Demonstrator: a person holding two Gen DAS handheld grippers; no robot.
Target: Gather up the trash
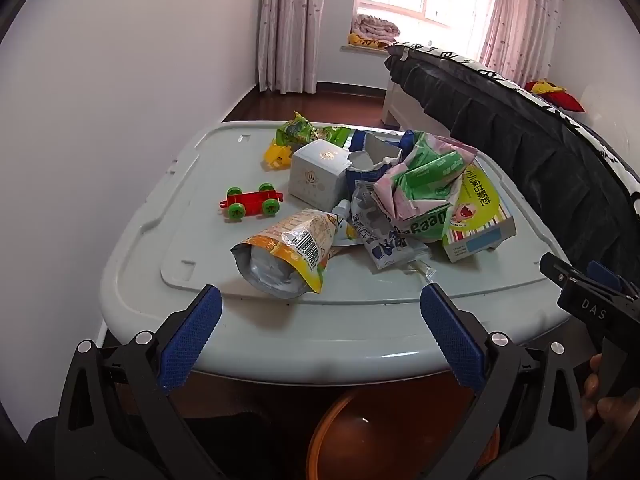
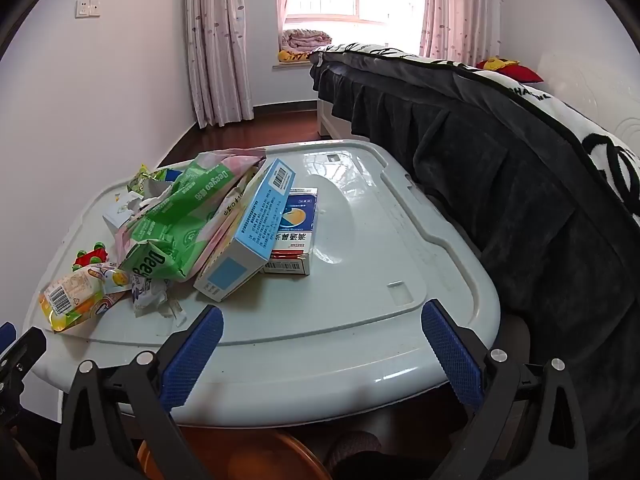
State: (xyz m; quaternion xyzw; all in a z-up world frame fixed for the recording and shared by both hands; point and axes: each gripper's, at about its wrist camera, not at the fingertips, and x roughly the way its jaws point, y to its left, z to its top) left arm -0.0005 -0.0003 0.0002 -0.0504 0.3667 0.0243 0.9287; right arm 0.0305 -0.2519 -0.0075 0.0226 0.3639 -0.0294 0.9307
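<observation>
Trash lies on a pale grey bin lid (image 1: pixel 192 240). An orange pouch (image 1: pixel 288 252) lies nearest, with a blue-white wrapper (image 1: pixel 380 236), a crumpled green-pink Deeyeo bag (image 1: pixel 424 176), a light blue box (image 1: pixel 480 216) and a grey-white box (image 1: pixel 320 174) behind. My left gripper (image 1: pixel 320 316) is open and empty just short of the pouch. In the right wrist view the light blue box (image 2: pixel 248 236) leans on a blue-red box (image 2: pixel 298 236), beside the bag (image 2: pixel 188 216) and the pouch (image 2: pixel 76 296). My right gripper (image 2: pixel 322 336) is open and empty over the lid's near edge (image 2: pixel 360 360).
A red toy car (image 1: pixel 252 202) and a yellow toy (image 1: pixel 278 154) sit at the lid's left, with a green wrapper (image 1: pixel 308 130) behind. A dark-skirted bed (image 2: pixel 520 168) runs along the right. An orange basin (image 1: pixel 400 436) sits on the floor below the lid.
</observation>
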